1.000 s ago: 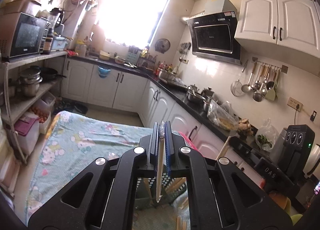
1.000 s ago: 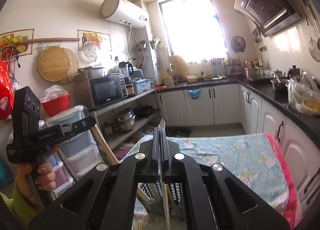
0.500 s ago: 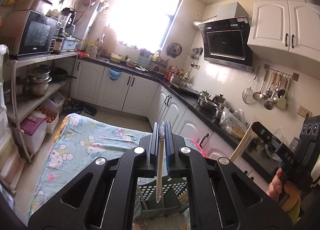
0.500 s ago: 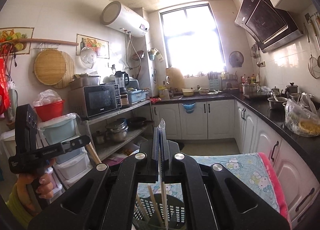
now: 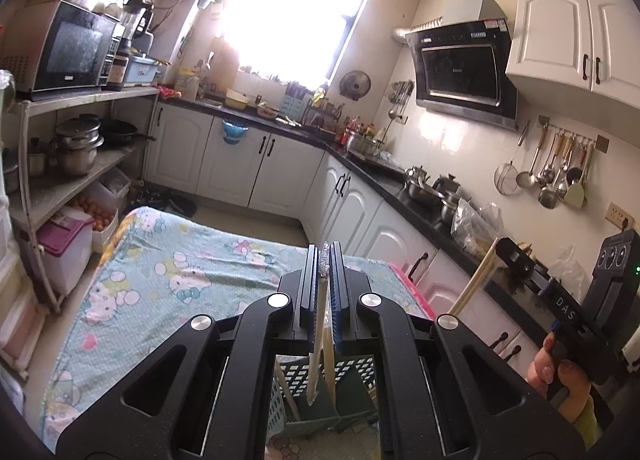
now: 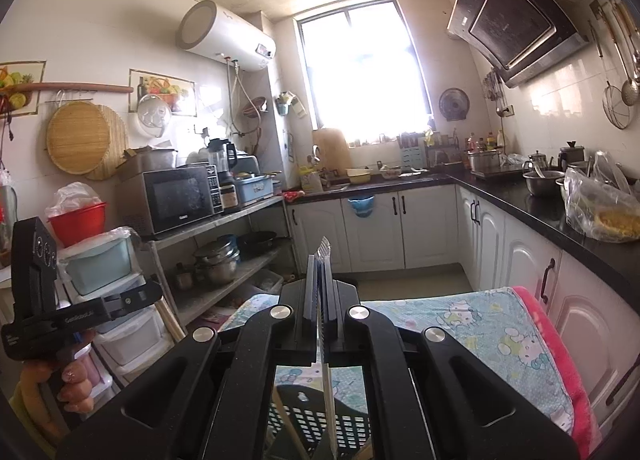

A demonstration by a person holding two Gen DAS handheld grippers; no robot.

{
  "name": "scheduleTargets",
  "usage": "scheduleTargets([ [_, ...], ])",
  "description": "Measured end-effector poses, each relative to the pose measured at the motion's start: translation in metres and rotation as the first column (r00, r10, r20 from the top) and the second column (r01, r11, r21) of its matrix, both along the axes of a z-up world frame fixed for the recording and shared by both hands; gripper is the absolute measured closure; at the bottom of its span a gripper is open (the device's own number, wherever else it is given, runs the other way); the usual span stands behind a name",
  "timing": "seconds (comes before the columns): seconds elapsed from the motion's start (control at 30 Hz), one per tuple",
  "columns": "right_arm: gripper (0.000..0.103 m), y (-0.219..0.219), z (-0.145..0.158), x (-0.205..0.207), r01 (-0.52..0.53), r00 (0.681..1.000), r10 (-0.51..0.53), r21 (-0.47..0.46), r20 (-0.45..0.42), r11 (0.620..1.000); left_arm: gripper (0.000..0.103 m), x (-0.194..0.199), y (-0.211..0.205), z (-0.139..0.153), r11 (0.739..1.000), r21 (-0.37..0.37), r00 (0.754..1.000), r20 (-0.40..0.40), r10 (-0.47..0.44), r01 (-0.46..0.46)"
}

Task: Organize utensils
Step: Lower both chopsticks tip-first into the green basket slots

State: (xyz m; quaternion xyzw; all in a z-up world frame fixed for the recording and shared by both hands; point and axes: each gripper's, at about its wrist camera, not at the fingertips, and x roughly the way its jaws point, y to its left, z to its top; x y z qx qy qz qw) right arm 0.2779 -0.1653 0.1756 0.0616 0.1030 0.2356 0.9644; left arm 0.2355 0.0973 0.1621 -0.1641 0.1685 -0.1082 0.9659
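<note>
Left gripper (image 5: 325, 260), jaws pinching wrapped chopsticks (image 5: 316, 340) upright above the slotted basket (image 5: 298, 392), and right gripper (image 6: 320, 266), pinching a second wrapped pair (image 6: 326, 380) over it: lower each vertically into the basket before releasing.

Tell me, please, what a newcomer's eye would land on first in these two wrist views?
Probably the left gripper, low in the middle of its view, shut on a wrapped pair of chopsticks that hangs down over a green perforated basket. The right gripper pinches a similar wrapped pair above a dark basket. Behind both, the blazing window dominates the far wall.
</note>
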Motion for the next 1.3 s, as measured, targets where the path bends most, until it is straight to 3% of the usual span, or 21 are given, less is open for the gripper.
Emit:
scheduleTargets([
  [0.4, 0.101, 0.001, -0.039, 0.017, 0.016, 0.999, -0.015, 0.049, -0.036, 0.999, 0.100, 0.014, -0.017, -0.030, 1.000, 0.018, 1.000, -0.024, 0.015, -0.015],
  [0.83, 0.101, 0.013, -0.067, 0.027, 0.027, 0.998, -0.025, 0.034, -0.052, 0.999, 0.100, 0.023, -0.020, -0.060, 1.000, 0.011, 0.997, -0.075, 0.013, -0.012],
  [1.3, 0.101, 0.005, -0.093, 0.034, 0.105, 0.977, -0.103, 0.005, -0.186, 0.994, 0.100, 0.025, -0.008, -0.082, 0.999, -0.035, 0.991, -0.132, 0.024, -0.029],
])
